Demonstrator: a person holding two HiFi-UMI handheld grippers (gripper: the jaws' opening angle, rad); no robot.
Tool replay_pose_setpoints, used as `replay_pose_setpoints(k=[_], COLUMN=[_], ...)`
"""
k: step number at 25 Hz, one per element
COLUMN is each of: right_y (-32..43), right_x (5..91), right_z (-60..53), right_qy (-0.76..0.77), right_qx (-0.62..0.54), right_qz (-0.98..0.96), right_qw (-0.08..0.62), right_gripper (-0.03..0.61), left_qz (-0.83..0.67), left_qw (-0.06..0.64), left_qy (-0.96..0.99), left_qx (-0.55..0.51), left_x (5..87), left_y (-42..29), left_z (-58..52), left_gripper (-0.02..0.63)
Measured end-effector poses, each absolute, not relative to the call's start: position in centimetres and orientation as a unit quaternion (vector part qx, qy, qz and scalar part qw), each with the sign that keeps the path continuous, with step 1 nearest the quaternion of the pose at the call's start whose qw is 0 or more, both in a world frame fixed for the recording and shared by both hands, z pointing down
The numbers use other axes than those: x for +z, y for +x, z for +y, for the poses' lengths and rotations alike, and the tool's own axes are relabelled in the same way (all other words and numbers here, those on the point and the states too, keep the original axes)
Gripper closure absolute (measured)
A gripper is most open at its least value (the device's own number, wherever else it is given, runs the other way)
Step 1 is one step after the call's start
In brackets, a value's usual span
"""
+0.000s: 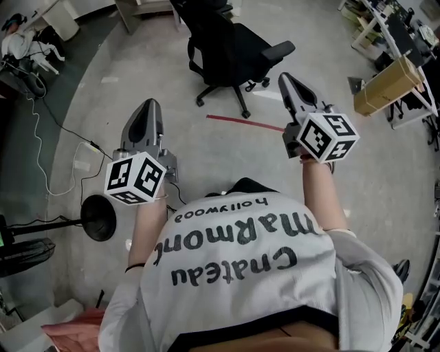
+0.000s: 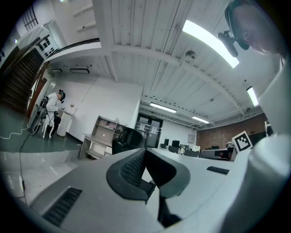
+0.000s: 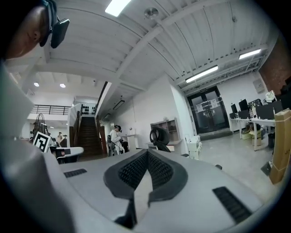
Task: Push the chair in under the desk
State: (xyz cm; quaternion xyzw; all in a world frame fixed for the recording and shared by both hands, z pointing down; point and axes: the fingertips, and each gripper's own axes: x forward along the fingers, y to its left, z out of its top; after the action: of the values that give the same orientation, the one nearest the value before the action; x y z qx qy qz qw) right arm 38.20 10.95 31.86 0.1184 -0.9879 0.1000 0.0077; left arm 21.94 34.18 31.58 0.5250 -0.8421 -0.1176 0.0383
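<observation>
Both pairs of jaws are together and empty, pointing at the chair (image 1: 230, 48), which stands short of the desk (image 1: 137, 12), the right gripper (image 1: 287, 81) nearer the chair than the left gripper (image 1: 146, 110).

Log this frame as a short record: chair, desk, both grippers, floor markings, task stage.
chair: black office chair, on the floor ahead of the person
desk: pale desk at the far edge; the chair is beside it, not tucked under
left gripper: fingers shut, empty, clear of the chair
right gripper: fingers shut, empty, clear of the chair
floor marking: red strip between the person and the chair
task stage: push not yet begun
</observation>
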Motion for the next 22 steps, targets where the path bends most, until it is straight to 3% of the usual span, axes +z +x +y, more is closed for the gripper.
replay_pose_setpoints(k=[9, 22], right_y=[32.6, 18.4], right_x=[35.8, 34.1], right_z=[8.6, -0.7], right_qy=[0.110, 0.050], right_qx=[0.088, 0.085], right_qz=[-0.988, -0.994], right_qw=[0.070, 0.043], right_gripper=[0.571, 0.571], left_qz=[-0.847, -0.860], left_qw=[0.060, 0.023], left_qy=[0.514, 0.505], left_qx=[-0.120, -0.073], left_x=[34.4, 31.8], left_y=[17.7, 7.7], left_z=[32.2, 23.5], left_gripper=[0.597, 0.597])
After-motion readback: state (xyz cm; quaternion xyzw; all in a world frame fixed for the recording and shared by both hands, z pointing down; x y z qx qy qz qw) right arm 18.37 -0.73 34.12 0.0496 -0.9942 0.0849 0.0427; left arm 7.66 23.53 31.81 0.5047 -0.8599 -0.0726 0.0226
